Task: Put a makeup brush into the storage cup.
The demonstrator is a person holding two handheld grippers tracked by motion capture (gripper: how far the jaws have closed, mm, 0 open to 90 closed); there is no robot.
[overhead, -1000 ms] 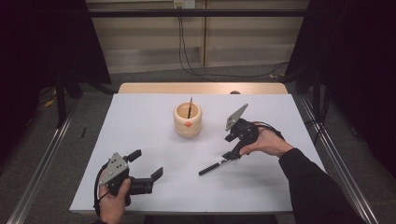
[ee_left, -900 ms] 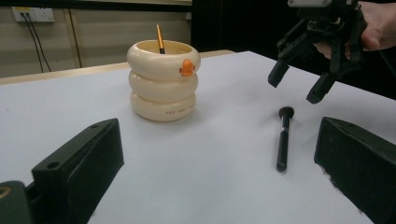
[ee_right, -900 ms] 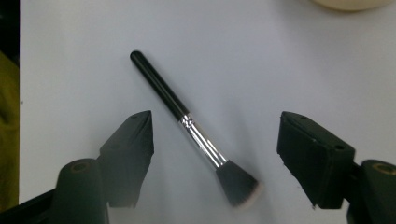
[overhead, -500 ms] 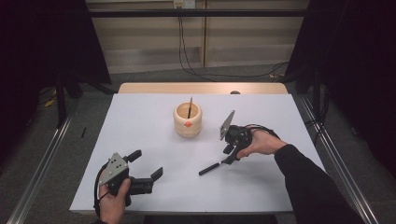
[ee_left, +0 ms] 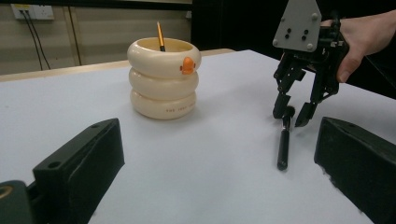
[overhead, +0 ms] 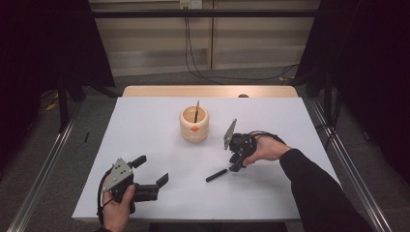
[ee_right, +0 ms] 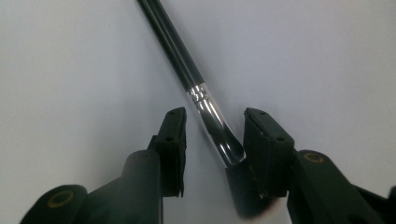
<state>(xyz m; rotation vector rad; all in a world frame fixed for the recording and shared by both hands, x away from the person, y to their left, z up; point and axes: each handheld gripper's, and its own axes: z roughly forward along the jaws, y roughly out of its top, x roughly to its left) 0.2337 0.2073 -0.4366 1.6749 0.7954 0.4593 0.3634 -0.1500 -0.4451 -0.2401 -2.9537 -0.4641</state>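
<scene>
A black brush (overhead: 216, 175) with a silver ferrule lies flat on the white table (overhead: 145, 125), right of the middle. My right gripper (overhead: 235, 164) points down over its right end. In the right gripper view the ferrule and bristle end (ee_right: 215, 122) lie between the jaws of the right gripper (ee_right: 215, 116). These jaws have just been closing and stand narrow; a gap still shows on the left side, so they are open around the brush (ee_right: 177, 42). The left gripper view shows the right gripper (ee_left: 290, 114) straddling the brush (ee_left: 283, 144). My left gripper (overhead: 151, 170) rests open at the front left.
A cream ringed holder (overhead: 194, 126) with an orange spot stands at the table's middle back, with a thin pencil (overhead: 196, 111) leaning inside it. From the left gripper view the holder (ee_left: 163, 79) stands left of the right gripper. A wooden strip (overhead: 208, 91) edges the far side.
The right gripper came down and a little left onto the brush's end, and its jaws narrowed around it. The brush and the left gripper stayed put.
</scene>
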